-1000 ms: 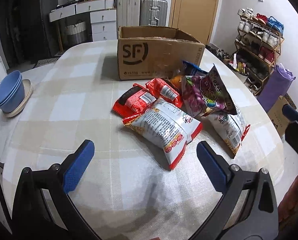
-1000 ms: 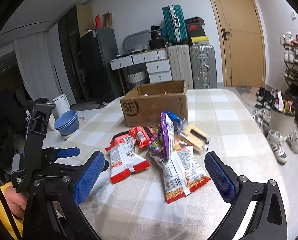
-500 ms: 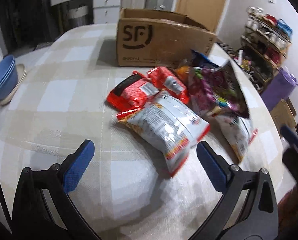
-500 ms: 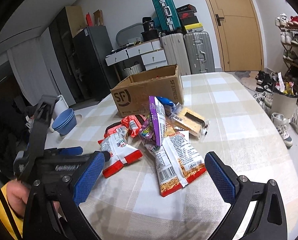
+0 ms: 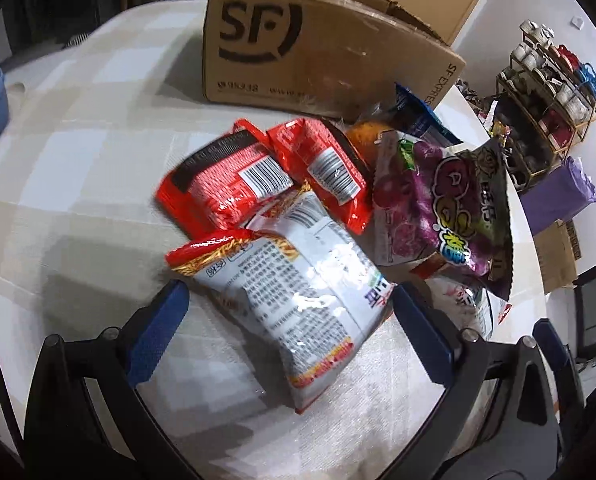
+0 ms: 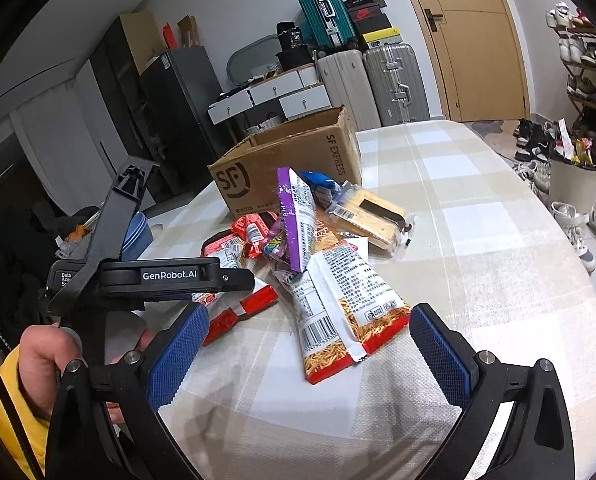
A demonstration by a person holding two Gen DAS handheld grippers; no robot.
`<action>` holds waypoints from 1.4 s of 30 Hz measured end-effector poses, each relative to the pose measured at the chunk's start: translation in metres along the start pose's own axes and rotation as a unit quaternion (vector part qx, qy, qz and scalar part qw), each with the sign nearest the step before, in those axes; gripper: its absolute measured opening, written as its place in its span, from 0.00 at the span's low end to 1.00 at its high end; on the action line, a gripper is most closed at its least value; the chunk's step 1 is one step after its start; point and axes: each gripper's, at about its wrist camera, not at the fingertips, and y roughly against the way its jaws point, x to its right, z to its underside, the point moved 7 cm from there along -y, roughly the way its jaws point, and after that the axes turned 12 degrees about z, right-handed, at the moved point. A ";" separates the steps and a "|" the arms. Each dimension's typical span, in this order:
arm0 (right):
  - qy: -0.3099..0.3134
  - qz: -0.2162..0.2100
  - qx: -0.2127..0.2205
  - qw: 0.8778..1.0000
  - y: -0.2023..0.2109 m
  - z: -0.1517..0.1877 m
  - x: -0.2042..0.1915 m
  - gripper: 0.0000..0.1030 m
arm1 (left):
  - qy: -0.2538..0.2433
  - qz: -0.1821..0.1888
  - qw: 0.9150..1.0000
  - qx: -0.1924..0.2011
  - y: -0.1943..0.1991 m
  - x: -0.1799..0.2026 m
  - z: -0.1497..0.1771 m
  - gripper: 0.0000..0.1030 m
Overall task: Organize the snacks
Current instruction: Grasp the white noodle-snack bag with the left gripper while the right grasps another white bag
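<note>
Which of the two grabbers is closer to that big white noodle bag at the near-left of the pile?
Left. The left gripper has its open fingers on either side of the white noodle bag. The right gripper hovers open beside the pile, in front of a different bag.

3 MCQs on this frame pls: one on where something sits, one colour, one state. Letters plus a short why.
1. Where does the brown cardboard SF box stand?
A. Beyond the snack pile, on the checked tablecloth
B. On the floor
C. On top of the pile

2. What colour are the pads of the left gripper?
A. Red
B. Blue
C. Green

3. What state is the left gripper in?
A. Shut on a red packet
B. Shut on nothing
C. Open, either side of the white-and-red noodle-snack bag

Answers:
1 A: the box stands upright on the table past the packets.
2 B: both pads show blue.
3 C: the jaws stand wide with the bag between them.
</note>
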 end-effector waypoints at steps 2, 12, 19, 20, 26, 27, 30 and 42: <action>-0.002 0.000 -0.002 1.000 -0.002 0.000 0.001 0.99 | -0.002 0.003 1.000 0.005 -0.002 0.001 -0.003 0.97; 0.004 -0.004 -0.011 1.000 -0.007 0.004 -0.007 0.99 | -0.015 0.064 0.998 0.008 0.005 0.002 0.001 0.47; 0.014 -0.003 -0.012 1.000 -0.007 0.004 -0.015 0.99 | -0.032 0.076 0.997 0.006 0.011 -0.004 0.012 0.43; 0.015 -0.003 -0.012 1.000 -0.007 0.003 -0.015 0.99 | -0.037 0.077 0.996 0.005 0.014 -0.006 0.016 0.42; 0.014 -0.005 -0.020 1.000 -0.012 0.002 -0.018 0.99 | -0.048 0.081 0.996 0.004 0.022 -0.012 0.025 0.41; 0.012 -0.002 -0.024 1.000 -0.015 0.002 -0.016 0.99 | -0.052 0.077 0.996 0.006 0.025 -0.015 0.027 0.41; 0.006 0.008 -0.032 0.999 -0.020 0.000 -0.011 0.99 | -0.059 0.080 0.995 0.010 0.029 -0.016 0.028 0.41; 0.067 0.051 -0.094 0.992 -0.063 -0.008 -0.005 0.98 | -0.060 0.085 0.994 0.023 0.046 -0.030 0.036 0.41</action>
